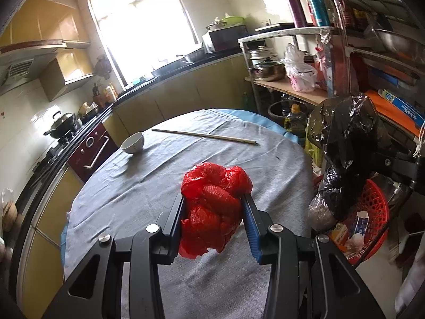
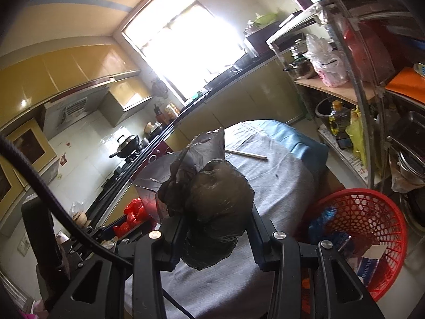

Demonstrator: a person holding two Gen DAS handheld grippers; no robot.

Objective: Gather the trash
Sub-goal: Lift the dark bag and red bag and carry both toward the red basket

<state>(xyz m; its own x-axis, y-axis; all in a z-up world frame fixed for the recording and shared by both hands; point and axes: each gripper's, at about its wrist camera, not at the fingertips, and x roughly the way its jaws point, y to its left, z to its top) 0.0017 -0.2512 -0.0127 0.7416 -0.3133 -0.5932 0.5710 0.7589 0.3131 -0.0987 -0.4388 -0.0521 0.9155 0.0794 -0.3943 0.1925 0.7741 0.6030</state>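
Two loads: each gripper carries one crumpled bag, both lifted off the cloth-covered table (image 1: 138, 191).
Red basket (image 2: 372, 212): on the floor off the table's right edge, already holding cartons and wrappers; the likely drop point. Its rim is close to the table edge, so a short release could land a bag on the floor or cloth instead.
Black bag (image 2: 212, 207): clenched in the right gripper (image 2: 216, 228), above the table's right side. Loose film flares above the jaws; it could snag the rim or unfurl and spill.
Red bag (image 1: 212, 202): pinched by the left gripper (image 1: 215, 212) over the table's near middle. A tail hangs below the jaws and may slip or drag.
Bowl (image 1: 132, 143), chopsticks (image 1: 204, 135): toward the far edge, clear of both hands; low risk unless a swing goes wide.
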